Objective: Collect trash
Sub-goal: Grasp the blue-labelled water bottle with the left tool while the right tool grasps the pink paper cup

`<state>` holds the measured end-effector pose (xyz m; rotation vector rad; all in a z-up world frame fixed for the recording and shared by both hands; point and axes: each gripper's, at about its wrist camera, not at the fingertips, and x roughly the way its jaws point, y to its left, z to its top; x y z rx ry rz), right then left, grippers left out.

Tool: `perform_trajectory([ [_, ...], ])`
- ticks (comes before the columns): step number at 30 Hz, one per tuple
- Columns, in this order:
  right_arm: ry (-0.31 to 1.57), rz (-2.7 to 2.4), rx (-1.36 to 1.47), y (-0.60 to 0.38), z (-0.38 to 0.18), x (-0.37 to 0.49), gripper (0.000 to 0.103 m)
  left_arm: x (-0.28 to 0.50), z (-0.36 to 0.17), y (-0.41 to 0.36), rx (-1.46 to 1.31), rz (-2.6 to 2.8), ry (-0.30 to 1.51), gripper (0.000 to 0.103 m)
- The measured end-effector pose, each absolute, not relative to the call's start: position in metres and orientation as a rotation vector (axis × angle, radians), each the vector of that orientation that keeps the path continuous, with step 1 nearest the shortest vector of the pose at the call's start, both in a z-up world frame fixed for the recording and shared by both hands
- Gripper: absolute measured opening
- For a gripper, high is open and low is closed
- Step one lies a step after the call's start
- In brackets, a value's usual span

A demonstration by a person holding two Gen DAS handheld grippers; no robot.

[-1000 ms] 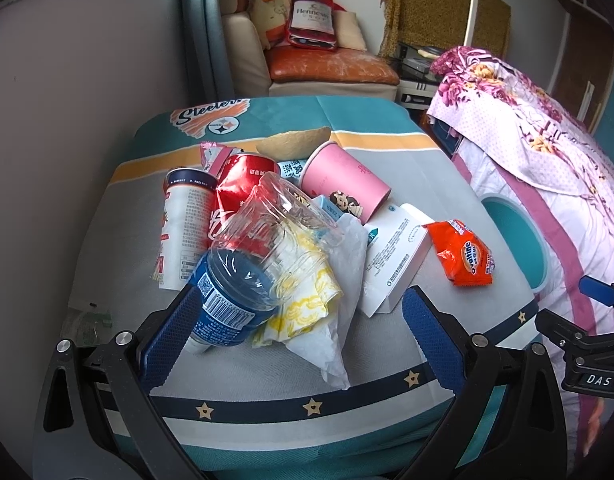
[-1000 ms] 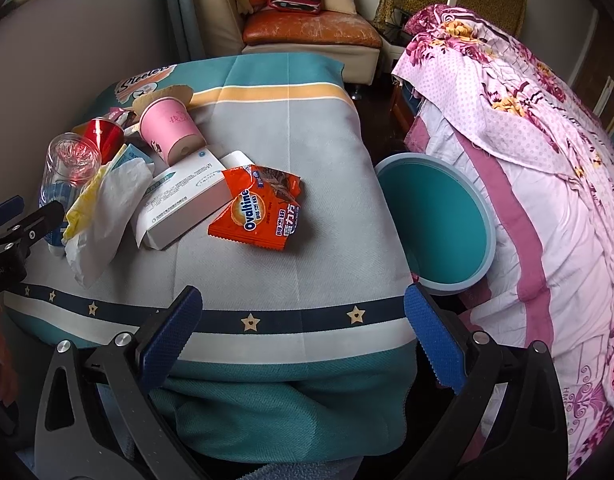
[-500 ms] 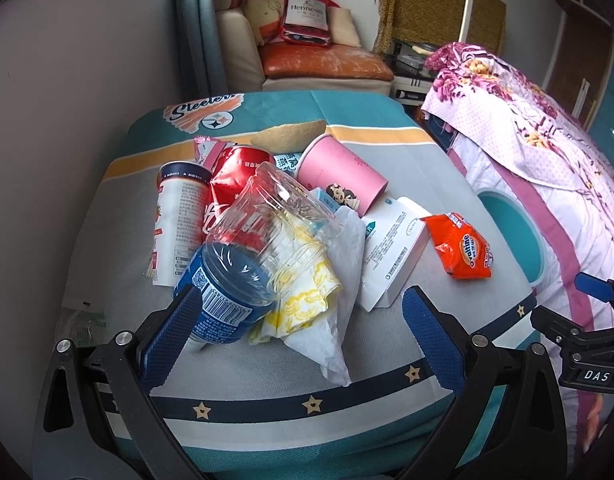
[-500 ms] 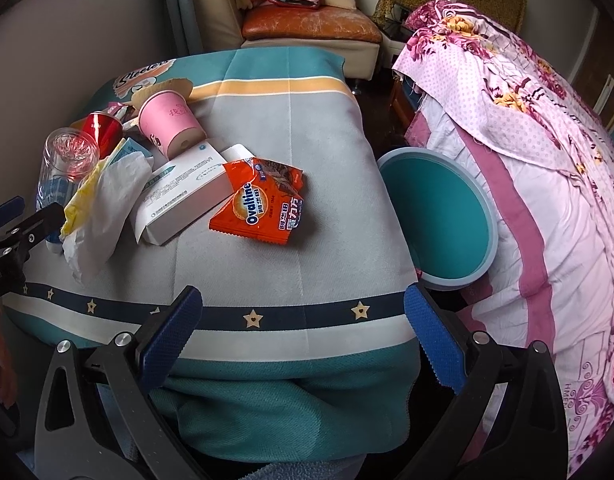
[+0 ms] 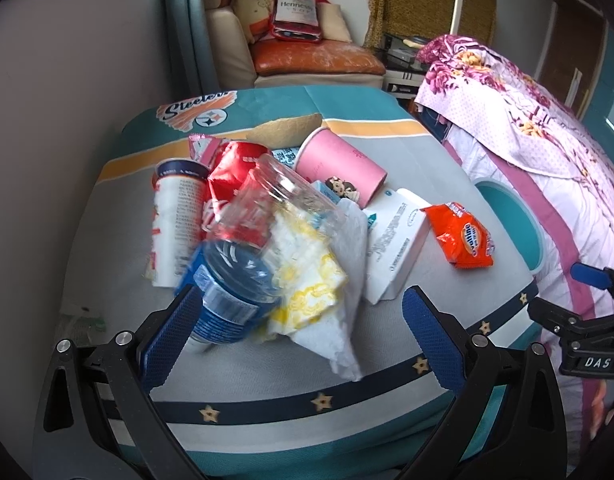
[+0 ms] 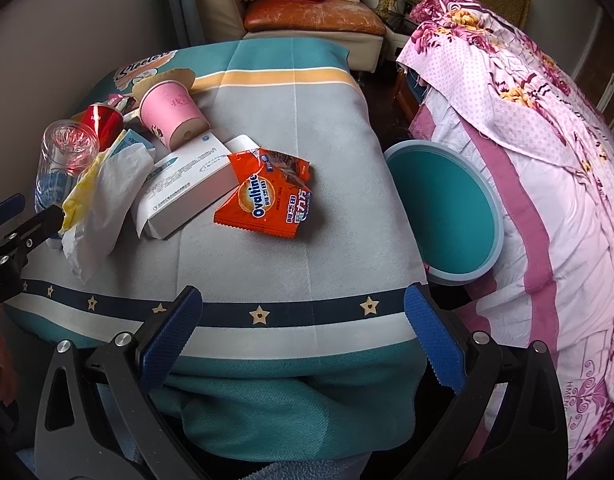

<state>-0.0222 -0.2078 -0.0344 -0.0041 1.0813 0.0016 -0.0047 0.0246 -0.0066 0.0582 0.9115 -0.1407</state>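
Observation:
Trash lies piled on a cloth-covered table: a clear plastic bottle with a blue label, a white and yellow tissue, a red can, a white can, a pink cup, a white box and an orange Ovaltine packet. A teal bin stands right of the table. My left gripper is open, its jaws either side of the bottle's near end and the tissue. My right gripper is open and empty at the table's front edge, short of the packet.
A bed with a pink floral cover lies on the right, close to the bin. A sofa with an orange cushion stands behind the table. A grey wall borders the table's left side.
Both grippers have drawn closer to the table. The left one now reaches the bottle and tissue. The right one has shifted slightly forward. Nothing has been picked up.

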Motion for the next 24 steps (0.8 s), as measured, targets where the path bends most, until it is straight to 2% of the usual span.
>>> perform_trajectory([
  [9,1.106,0.022,-0.01,-0.199,-0.04,-0.017,0.097,0.012,-0.019,0.072,0.181,-0.179,0.96,0.1],
  [17,1.118,0.048,-0.021,-0.19,-0.041,-0.009,0.097,0.026,-0.028,0.073,0.242,-0.264,0.995,0.097],
  [18,1.117,0.05,-0.021,-0.19,-0.04,-0.008,0.097,0.029,-0.027,0.071,0.251,-0.263,0.989,0.095],
  [20,1.115,0.059,-0.018,-0.189,-0.038,-0.006,0.097,0.031,-0.027,0.067,0.265,-0.273,0.984,0.08],
  [22,1.121,0.061,-0.011,-0.189,-0.036,-0.002,0.097,0.033,-0.028,0.065,0.262,-0.306,0.999,0.075],
  [24,1.123,0.071,0.002,-0.189,-0.035,0.001,0.097,0.03,-0.034,0.059,0.307,-0.323,0.989,0.075],
])
